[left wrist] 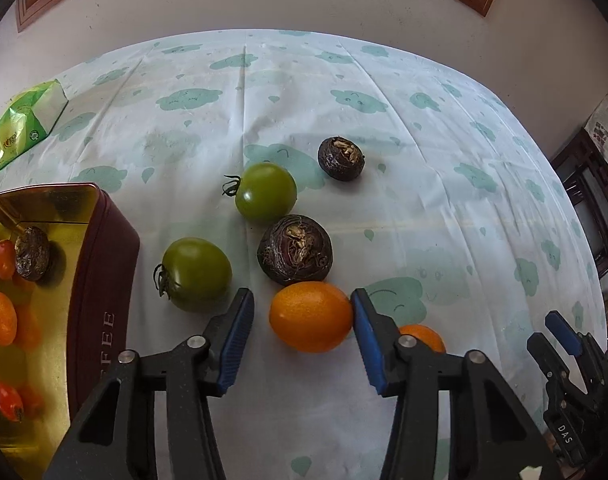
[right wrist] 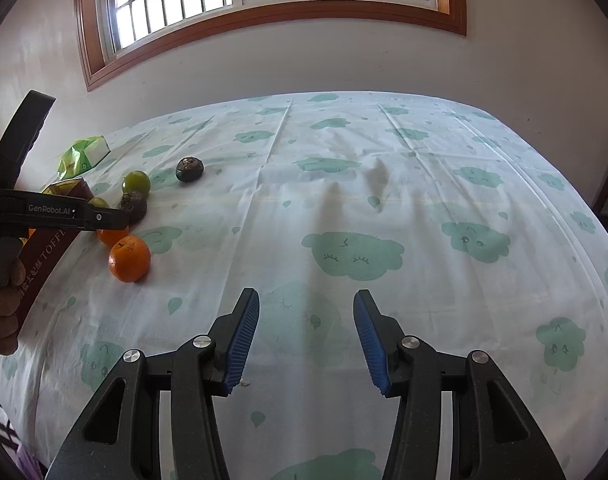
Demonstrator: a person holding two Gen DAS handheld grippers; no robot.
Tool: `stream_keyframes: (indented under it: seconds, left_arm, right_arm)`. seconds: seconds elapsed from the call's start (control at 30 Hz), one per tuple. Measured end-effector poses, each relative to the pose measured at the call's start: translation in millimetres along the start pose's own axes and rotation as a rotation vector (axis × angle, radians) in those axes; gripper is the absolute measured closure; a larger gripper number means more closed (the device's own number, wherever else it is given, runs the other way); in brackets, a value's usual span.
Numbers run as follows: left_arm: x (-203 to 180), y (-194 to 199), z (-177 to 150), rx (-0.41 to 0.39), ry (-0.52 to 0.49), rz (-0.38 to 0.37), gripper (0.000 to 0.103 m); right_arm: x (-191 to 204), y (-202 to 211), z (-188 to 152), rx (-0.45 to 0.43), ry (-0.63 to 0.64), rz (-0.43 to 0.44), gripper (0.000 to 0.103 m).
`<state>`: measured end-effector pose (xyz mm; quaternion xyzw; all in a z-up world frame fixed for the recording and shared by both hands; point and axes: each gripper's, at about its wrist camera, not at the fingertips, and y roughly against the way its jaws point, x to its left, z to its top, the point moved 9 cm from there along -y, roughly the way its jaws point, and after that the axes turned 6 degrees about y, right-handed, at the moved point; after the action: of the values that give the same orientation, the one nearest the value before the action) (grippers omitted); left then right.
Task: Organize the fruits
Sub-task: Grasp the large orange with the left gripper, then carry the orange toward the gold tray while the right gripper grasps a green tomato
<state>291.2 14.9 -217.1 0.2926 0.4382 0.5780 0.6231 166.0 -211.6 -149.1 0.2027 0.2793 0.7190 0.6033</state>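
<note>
An orange [left wrist: 311, 316] lies on the cloud-print cloth between the jaws of my left gripper [left wrist: 302, 300]. The right pad touches its side, while a gap shows at the left pad. A second orange [left wrist: 423, 336] peeks from behind the right finger. Beyond sit two green tomatoes [left wrist: 266, 192] [left wrist: 196, 274] and two dark water chestnuts [left wrist: 296, 250] [left wrist: 341, 158]. The red tin [left wrist: 104, 280] at left holds a small orange, cherry tomatoes and a chestnut. My right gripper [right wrist: 305, 308] stands open over bare cloth, far right of the fruit [right wrist: 130, 258].
A green packet [left wrist: 28, 124] lies at the far left of the table. A person's hand [right wrist: 0, 308] holds the left gripper's handle. Wall and window stand behind the table, dark furniture [left wrist: 591, 200] to the right.
</note>
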Motion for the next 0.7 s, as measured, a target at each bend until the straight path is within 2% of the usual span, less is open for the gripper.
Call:
stream_keyframes:
  seconds: [0.17, 0.3, 0.6, 0.7]
  left_arm:
    - [-1, 8, -8, -0.046, -0.033, 0.071, 0.068]
    - [4, 42, -23, -0.100, -0.003, 0.052, 0.068]
    - [40, 115, -67, -0.107, 0.076, 0.000, 0.068]
    - [52, 137, -76, -0.128, 0.075, 0.010, 0.068]
  right_arm:
    - [0, -2, 0, 0.011, -0.001, -0.001, 0.053]
    - [-1, -3, 0, 0.016, -0.004, 0.000, 0.053]
    - [9, -3, -1, 0.016, 0.035, 0.031, 0.053]
    - [18, -4, -1, 0.029, 0.079, 0.057, 0.053]
